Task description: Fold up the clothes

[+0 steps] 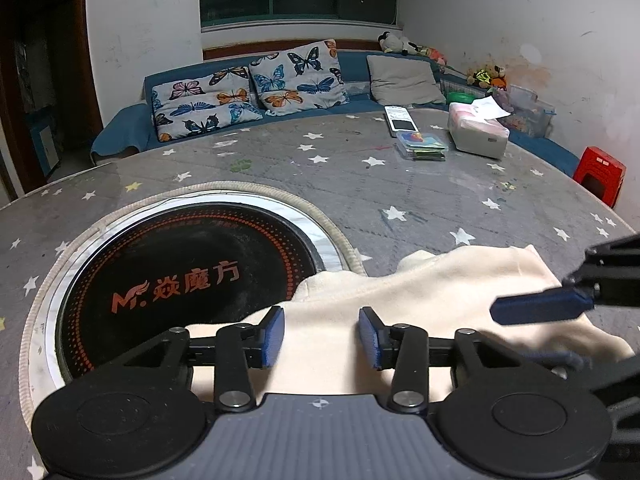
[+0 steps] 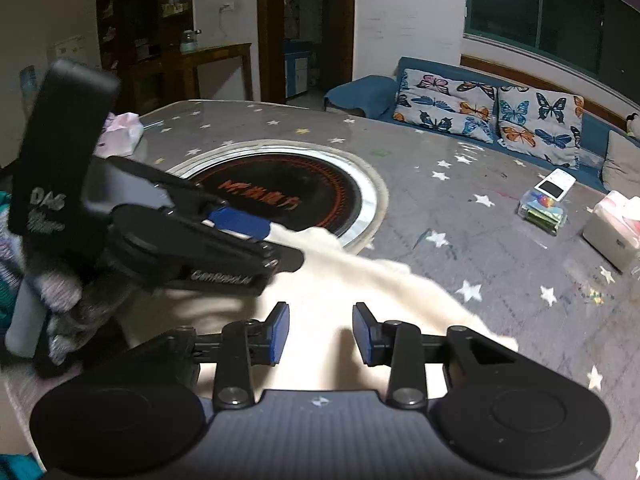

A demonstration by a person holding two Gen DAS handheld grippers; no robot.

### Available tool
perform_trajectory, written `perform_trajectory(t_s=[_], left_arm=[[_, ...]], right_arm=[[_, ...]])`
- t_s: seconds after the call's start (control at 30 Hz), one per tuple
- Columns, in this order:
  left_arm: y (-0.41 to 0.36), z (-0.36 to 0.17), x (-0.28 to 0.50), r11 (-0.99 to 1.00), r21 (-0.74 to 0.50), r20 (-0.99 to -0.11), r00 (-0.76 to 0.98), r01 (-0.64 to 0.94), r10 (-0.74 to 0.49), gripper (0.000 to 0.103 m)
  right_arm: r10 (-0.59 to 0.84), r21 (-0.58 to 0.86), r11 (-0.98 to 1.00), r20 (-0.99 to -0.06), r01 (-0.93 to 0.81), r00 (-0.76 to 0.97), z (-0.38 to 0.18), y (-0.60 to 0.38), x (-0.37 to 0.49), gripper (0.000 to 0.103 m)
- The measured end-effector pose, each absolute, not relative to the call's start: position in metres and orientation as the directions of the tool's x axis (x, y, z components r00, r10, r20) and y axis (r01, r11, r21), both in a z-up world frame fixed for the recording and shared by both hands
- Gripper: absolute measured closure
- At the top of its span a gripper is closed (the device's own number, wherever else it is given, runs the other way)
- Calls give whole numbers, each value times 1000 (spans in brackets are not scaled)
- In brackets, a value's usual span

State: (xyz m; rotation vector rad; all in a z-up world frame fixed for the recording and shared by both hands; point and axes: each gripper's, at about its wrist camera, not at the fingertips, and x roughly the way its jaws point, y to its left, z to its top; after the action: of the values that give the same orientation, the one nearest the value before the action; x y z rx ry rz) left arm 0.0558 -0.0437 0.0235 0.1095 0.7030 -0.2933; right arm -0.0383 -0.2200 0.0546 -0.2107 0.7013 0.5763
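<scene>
A cream cloth point(image 1: 440, 280) lies rumpled on the star-patterned table point(image 1: 360, 184), its left edge overlapping the round black cooktop point(image 1: 180, 272). My left gripper point(image 1: 322, 336) hovers low over the cloth's near part, open, with fabric showing in the gap. My right gripper point(image 1: 536, 334) reaches in from the right, blurred, over the cloth's right end. In the right wrist view the right gripper point(image 2: 320, 334) is open above the cloth point(image 2: 360, 280). The left gripper point(image 2: 272, 240) comes in from the left, held by a hand in a knit sleeve point(image 2: 60, 292), at the cloth's edge by the cooktop point(image 2: 288, 188).
A tissue box point(image 1: 478, 132), a white remote point(image 1: 400, 120) and a clear box of coloured items point(image 1: 422, 146) sit at the table's far right. A pink bundle point(image 2: 120, 132) lies at the far left corner. A blue sofa with butterfly pillows point(image 1: 248, 88) and a red stool point(image 1: 600, 172) stand beyond.
</scene>
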Motion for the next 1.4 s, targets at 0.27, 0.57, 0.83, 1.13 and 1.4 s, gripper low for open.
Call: perform_trajectory(t_s=[0.27, 0.57, 0.83, 1.13, 1.4], left_arm=[[-39, 30, 32, 958, 3, -643, 734, 288, -219, 41], [-21, 34, -11, 975, 17, -632, 758, 222, -162, 28], [-7, 27, -41, 981, 26, -629, 766, 192, -133, 16], [-6, 16, -48, 984, 24, -649, 752, 175, -118, 4], [1, 14, -48, 988, -7, -658, 743, 154, -121, 0]], right_arm=[[423, 13, 832, -663, -555, 618, 48, -224, -57, 55], [411, 15, 843, -664, -538, 625, 39, -227, -77, 46], [405, 12, 853, -644, -521, 648, 37, -231, -85, 36], [418, -2, 841, -632, -541, 652, 29, -226, -91, 9], [402, -44, 824, -656, -564, 638, 26, -212, -91, 0]])
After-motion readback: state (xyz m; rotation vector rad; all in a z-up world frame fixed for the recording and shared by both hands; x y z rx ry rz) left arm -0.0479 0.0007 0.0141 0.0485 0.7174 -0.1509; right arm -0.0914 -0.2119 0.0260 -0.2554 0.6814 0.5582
